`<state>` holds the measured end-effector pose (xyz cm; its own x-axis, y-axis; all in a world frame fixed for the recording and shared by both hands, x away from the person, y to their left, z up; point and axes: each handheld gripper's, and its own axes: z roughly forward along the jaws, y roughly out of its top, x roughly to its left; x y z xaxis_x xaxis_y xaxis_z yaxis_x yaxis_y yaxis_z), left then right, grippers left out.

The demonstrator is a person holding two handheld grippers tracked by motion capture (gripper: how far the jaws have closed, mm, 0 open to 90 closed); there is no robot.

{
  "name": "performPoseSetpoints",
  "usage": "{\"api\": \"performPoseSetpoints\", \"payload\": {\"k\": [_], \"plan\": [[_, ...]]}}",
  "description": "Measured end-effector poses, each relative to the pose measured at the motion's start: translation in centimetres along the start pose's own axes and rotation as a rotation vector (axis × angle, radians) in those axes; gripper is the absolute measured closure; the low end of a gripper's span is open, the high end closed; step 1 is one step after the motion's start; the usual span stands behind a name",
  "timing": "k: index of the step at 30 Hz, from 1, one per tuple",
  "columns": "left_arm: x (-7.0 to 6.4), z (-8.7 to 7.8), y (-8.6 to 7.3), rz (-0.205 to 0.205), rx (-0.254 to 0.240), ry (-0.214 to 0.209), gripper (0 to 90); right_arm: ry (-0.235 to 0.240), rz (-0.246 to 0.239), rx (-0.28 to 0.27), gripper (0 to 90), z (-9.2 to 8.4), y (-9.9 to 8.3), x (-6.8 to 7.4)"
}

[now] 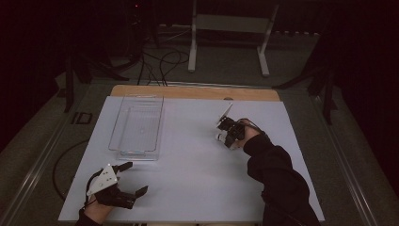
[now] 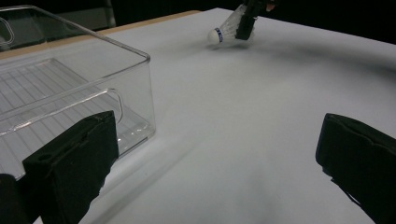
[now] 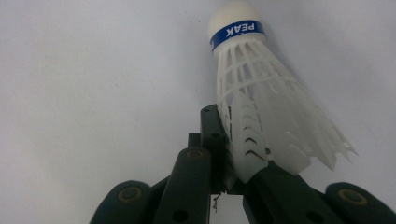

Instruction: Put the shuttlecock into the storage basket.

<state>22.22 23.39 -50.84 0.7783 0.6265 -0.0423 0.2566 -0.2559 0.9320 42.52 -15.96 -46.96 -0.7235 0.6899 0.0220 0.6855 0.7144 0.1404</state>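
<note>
White shuttlecock, blue "PEAK" band, pinched in right hand-held gripper; left hand-held gripper agape.

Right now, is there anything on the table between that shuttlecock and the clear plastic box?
Nothing visible does. The right gripper is shut on the skirt of the shuttlecock, its cork tip toward the white table. Between it and the clear box lies bare tabletop. The left gripper waits open near the box's front end, off that path.

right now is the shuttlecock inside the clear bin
No, the shuttlecock is pinched by its skirt in the right tool, out over the white table, well apart from the clear bin.
</note>
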Motion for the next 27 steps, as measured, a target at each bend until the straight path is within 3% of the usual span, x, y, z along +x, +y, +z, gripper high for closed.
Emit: {"api": "performPoseSetpoints", "payload": {"k": [16,27], "plan": [[0.0,0.0,0.0,0.001,0.001,0.001,0.0,-0.014,-0.096,0.004,90.0,-1.2,-1.7,0.7],[-0.1,0.1,0.0,0.003,0.006,-0.002,0.0,0.059,-0.2,0.017,90.0,-1.8,-3.0,1.5]]}}
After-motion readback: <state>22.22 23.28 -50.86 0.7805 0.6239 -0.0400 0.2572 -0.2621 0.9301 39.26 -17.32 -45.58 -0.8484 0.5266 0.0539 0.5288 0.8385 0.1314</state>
